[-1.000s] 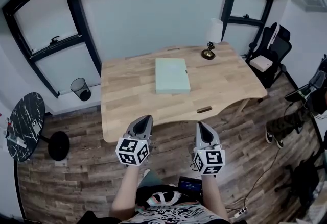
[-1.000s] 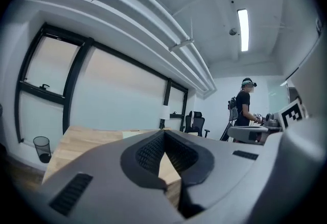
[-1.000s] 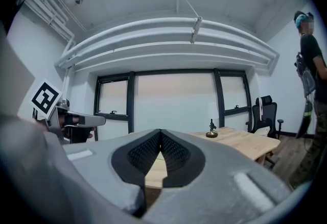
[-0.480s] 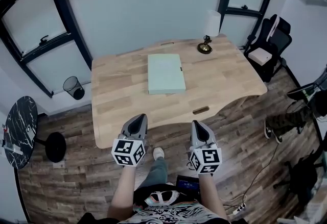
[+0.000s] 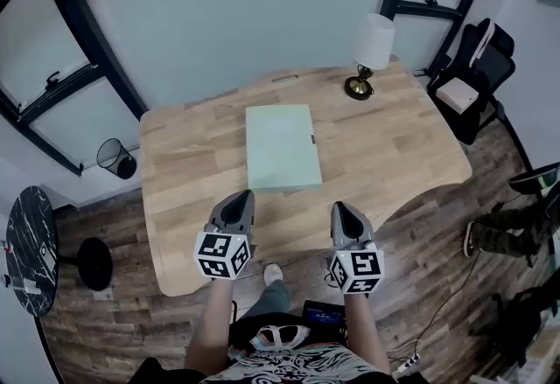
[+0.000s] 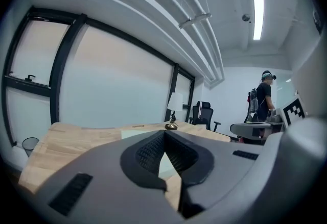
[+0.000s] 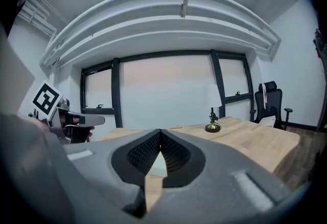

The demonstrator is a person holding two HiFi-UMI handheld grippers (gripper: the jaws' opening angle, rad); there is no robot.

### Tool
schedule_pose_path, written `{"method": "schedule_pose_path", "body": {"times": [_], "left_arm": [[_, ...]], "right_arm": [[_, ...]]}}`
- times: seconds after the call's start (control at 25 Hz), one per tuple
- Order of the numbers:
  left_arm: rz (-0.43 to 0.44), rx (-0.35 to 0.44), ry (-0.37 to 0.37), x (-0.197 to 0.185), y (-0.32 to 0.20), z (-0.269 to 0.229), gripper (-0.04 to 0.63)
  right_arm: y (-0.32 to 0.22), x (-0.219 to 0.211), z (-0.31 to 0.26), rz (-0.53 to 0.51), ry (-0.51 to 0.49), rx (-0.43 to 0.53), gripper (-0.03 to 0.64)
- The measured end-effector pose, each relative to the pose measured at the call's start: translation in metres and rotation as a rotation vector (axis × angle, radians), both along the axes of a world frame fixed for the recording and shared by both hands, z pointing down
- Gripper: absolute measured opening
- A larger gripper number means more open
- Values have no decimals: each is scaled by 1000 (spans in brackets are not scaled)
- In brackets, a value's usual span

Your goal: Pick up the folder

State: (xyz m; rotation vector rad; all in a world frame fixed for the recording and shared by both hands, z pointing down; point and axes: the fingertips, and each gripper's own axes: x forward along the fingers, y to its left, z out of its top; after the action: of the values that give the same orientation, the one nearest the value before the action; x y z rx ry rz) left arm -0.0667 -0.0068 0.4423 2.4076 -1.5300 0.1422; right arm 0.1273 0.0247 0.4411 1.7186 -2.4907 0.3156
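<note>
My left tongs (image 5: 241, 198) and right tongs (image 5: 341, 209) are both closed, pads together, with nothing between them. Both hang over the near edge of the table (image 5: 184, 155), tips pointing across it, with a clear gap between the two.

The folder (image 5: 280, 148) lies flat near the middle of the table. It sits beyond both tips and touches neither. My left tongs line up with its left part. My right tongs sit off to the right of its right long edge.

Bare wood shows on all four sides of the folder: wide strips to the left and right, a narrower strip toward the near edge. A lamp (image 5: 374, 50) stands at the far right corner of the table, well apart from the folder. A chair (image 5: 468, 85) stands past the right end of the table and a waste bin (image 5: 115, 157) past the left end.

The folder is a pale green rectangle. Its long axis runs from the near edge of the table toward the far edge, so one short edge faces me. A small dark tab marks its right long edge.
</note>
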Motion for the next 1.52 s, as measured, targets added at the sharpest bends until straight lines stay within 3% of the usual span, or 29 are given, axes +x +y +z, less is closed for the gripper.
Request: {"method": "schedule_pose_path", "body": {"times": [0.4, 0.56, 0.8, 1.0, 1.2, 1.52], "left_arm": [[-21, -108, -52, -21, -125, 42, 2], [-23, -141, 11, -26, -150, 52, 2], [-46, -150, 135, -32, -164, 49, 2], [-46, -196, 42, -34, -163, 63, 2], [-75, -193, 29, -38, -165, 67, 2], [-50, -197, 30, -33, -173, 73, 2]], "right_arm": [[-108, -1, 21, 56, 28, -60, 3], [-131, 4, 29, 82, 32, -79, 3], [-140, 1, 31, 75, 15, -98, 3], [-141, 0, 33, 57, 15, -100, 3], [-144, -3, 37, 29, 37, -95, 4], [-156, -3, 43, 4, 18, -95, 4]]}}
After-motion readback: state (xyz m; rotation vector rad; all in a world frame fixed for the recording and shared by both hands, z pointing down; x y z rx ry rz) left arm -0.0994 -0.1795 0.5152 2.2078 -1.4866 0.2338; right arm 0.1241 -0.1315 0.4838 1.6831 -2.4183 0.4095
